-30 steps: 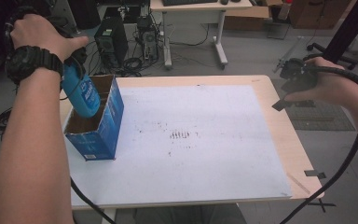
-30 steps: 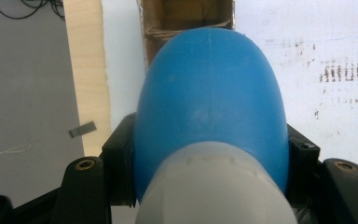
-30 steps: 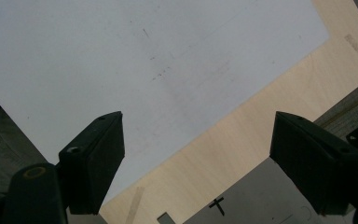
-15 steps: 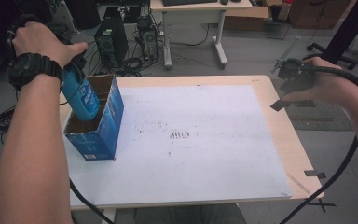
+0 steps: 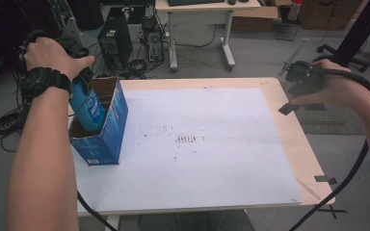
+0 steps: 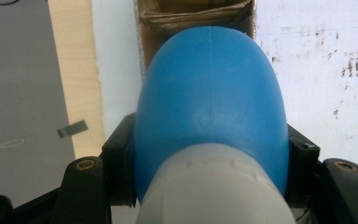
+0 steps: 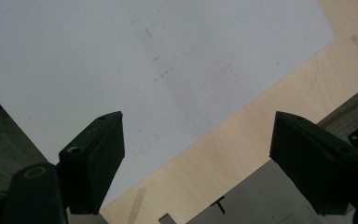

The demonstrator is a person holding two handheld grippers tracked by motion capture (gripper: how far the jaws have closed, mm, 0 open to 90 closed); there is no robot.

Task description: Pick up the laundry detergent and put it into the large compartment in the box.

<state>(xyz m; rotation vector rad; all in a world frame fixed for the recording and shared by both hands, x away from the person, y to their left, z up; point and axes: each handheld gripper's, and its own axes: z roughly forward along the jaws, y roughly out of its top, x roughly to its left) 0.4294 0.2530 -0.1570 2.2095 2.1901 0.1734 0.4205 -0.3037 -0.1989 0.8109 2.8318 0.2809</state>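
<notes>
High view: a blue bottle is being held by the left gripper with its lower end inside the open blue carton at the table's left edge. In the left gripper view, the black jaws are being pressed against both sides of the bottle. The right gripper is being held wide apart and empty over the right edge, well apart from the carton; the white sheet between is being left bare.
</notes>
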